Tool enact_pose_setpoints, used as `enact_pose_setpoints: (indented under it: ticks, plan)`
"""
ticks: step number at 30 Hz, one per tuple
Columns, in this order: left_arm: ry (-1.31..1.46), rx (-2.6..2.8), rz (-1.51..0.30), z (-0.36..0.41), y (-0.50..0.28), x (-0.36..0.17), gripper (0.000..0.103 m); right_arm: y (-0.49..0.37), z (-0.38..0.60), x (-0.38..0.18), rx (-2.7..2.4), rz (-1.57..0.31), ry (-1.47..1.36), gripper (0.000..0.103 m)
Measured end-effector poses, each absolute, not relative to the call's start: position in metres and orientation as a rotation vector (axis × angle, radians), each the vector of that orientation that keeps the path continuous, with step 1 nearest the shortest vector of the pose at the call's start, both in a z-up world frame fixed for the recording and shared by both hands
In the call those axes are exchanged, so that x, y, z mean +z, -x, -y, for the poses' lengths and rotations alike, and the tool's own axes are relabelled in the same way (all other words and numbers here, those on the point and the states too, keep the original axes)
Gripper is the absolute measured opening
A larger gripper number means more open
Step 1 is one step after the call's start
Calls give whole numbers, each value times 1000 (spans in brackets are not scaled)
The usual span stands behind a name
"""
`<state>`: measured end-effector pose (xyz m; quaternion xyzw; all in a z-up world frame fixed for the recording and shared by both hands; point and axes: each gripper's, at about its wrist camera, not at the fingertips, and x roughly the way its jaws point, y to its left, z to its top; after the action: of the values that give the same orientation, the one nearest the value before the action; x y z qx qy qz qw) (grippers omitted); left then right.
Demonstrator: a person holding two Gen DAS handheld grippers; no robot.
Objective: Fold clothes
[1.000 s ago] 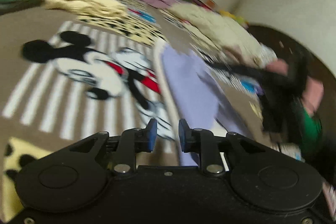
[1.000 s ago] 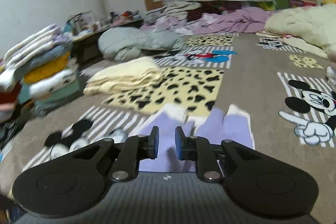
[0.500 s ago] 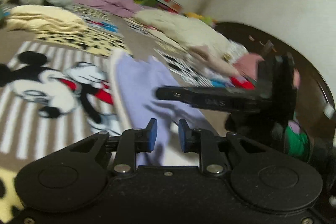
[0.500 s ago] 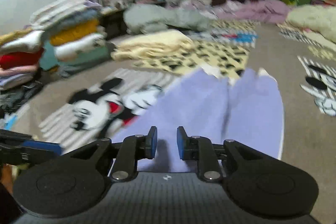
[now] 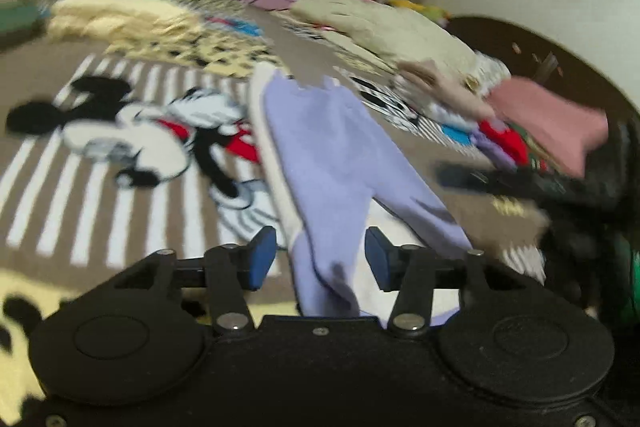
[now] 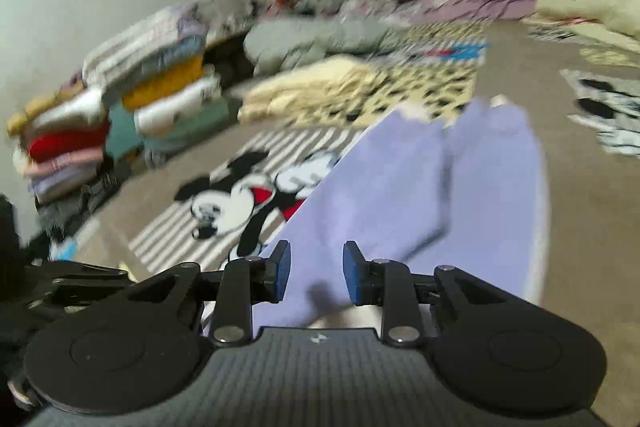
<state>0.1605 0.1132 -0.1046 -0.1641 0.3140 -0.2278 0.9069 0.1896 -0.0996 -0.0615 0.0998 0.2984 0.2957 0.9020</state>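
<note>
Hovering over lilac trousers (image 5: 332,155) on the cartoon rug (image 5: 120,131).
Left gripper (image 5: 320,259) and right gripper (image 6: 314,271) gape wide, empty, waistband beneath them.

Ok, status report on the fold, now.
Both grippers open: left gripper, right gripper. Lilac pants flat on rug, ungripped. Nothing in the way.
</note>
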Motion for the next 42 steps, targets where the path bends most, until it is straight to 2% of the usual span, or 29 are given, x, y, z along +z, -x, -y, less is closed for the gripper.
enact_pose_setpoints:
  ticks: [3,6,11,17,18,20,21,22,23,24,25,26,29,30,32,33,34,35,37,38,42]
  plan:
    - [440,-458,-698,-121,-159,-111,48,-167,143,-65,506,-611,-323,38]
    - [523,-470,-737,-123,-154,-116,48,-146,180,-85,416,-646,-444,48]
    - [607,-463,-806,-116,-147,-127,46,-115,211,-129,388,-721,-690,50]
    - [726,-466,-837,-110,-140,-137,46,-95,191,-145,464,-746,-758,49]
    - [740,-454,-833,-110,-140,-138,44,-91,190,-146,462,-742,-781,48]
    - [743,-428,-834,-109,-139,-140,21,-85,189,-148,456,-732,-827,48]
    - [738,-414,-837,-108,-139,-142,1,-83,189,-148,452,-727,-848,47]
    - [737,-404,-839,-108,-139,-143,1,-82,190,-148,450,-719,-862,45]
    - [766,-407,-838,-109,-137,-143,1,-82,191,-147,450,-710,-870,36]
    - [845,-426,-838,-113,-134,-144,1,-81,192,-147,450,-701,-877,20]
    - [914,-447,-837,-117,-131,-145,1,-81,192,-146,450,-692,-885,10]
    - [932,-446,-851,-118,-129,-146,1,-80,193,-145,450,-683,-893,10]
    - [946,-438,-911,-120,-127,-152,3,-79,195,-141,453,-668,-896,10]
    - [931,-432,-939,-121,-128,-155,7,-79,195,-137,457,-681,-866,10]
    - [874,-444,-940,-123,-127,-146,29,-80,193,-130,462,-722,-785,12]
    - [808,-464,-897,-124,-123,-133,55,-81,192,-127,463,-747,-730,16]
    - [727,-477,-843,-124,-117,-120,62,-80,191,-124,468,-760,-685,17]
    - [606,-483,-780,-121,-109,-107,62,-79,190,-121,472,-773,-640,18]
    - [278,-490,-647,-106,-90,-83,62,-71,188,-106,492,-749,-523,30]
    - [111,-494,-579,-95,-80,-78,62,-65,185,-98,504,-722,-426,38]
    - [-396,-491,-465,-56,-56,-99,62,-37,161,-82,526,-602,105,40]
